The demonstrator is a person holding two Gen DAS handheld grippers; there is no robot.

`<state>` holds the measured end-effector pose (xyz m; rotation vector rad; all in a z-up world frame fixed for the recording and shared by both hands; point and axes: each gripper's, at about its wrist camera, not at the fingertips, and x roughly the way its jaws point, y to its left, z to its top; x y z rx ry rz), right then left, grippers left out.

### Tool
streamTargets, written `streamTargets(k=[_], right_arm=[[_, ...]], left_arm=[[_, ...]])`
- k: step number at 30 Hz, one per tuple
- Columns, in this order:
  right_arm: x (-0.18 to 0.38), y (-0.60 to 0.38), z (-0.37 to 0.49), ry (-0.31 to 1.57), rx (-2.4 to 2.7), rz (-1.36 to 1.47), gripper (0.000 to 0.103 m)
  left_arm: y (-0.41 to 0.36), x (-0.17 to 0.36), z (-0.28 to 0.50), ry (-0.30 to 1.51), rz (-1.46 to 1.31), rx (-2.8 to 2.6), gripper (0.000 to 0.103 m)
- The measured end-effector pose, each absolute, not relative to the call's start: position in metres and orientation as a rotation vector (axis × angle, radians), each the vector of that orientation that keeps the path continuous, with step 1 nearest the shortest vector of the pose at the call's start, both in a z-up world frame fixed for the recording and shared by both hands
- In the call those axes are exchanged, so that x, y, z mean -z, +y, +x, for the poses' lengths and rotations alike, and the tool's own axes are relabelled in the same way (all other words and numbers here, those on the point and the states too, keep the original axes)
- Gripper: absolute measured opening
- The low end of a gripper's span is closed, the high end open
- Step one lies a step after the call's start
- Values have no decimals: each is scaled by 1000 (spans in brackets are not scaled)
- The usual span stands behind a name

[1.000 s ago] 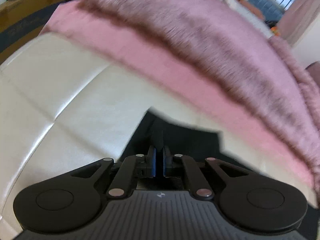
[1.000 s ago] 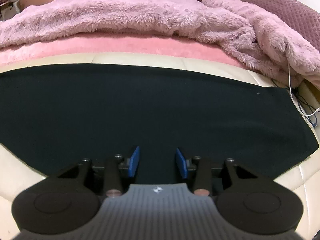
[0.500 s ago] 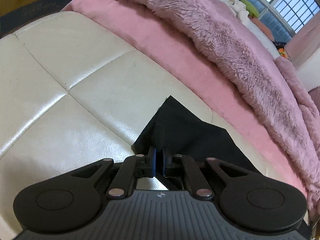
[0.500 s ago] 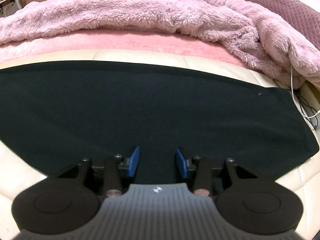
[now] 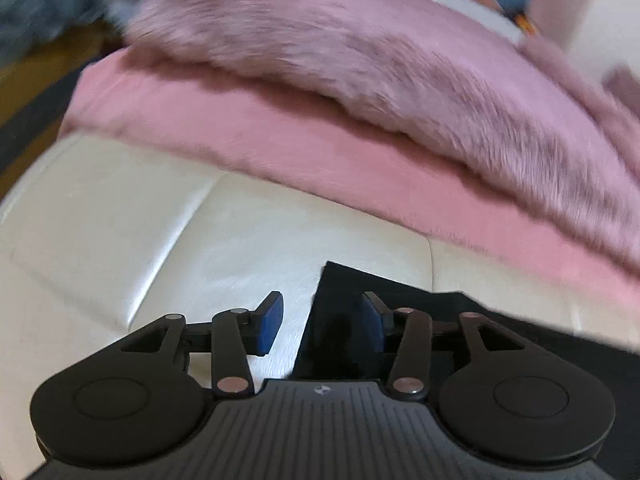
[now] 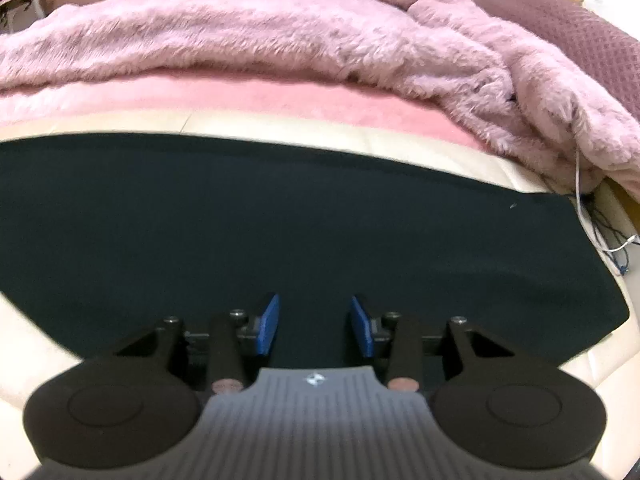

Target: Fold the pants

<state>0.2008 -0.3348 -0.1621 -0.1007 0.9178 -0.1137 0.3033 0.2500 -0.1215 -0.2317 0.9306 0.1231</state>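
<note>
**Corner let go, fold laid**

Nearest: left gripper (image 5: 318,322) jaws opening, straddling pants (image 5: 400,320) corner w/o pinching, likely to leave it flat. Right gripper (image 6: 314,326) apart, empty, over pants' middle. Beyond: cream cushion (image 5: 120,220), then pink blanket (image 6: 240,32).

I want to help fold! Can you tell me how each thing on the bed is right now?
Black pants: spread flat on the cream cushion.
Left gripper: jaws opening, pants corner lies between them, not pinched.
Right gripper: open over the pants, holding nothing.
Fluffy pink blanket: bunched up behind.
</note>
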Motion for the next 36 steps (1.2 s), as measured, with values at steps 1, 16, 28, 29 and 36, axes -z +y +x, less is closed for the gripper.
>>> streamTargets(k=[1, 16, 28, 29, 36], right_arm=[[163, -336, 203, 925, 116, -95, 36], [171, -339, 209, 942, 98, -92, 37], [168, -337, 208, 944, 109, -105, 38], [166, -336, 205, 935, 114, -107, 38], [148, -330, 176, 894, 140, -37, 38]], left_arm=[[245, 127, 308, 939, -193, -111, 53], [229, 114, 315, 822, -45, -68, 3], [253, 109, 294, 825, -266, -245, 41], [259, 106, 284, 823, -326, -262, 41], [280, 124, 219, 830, -822, -249, 48]])
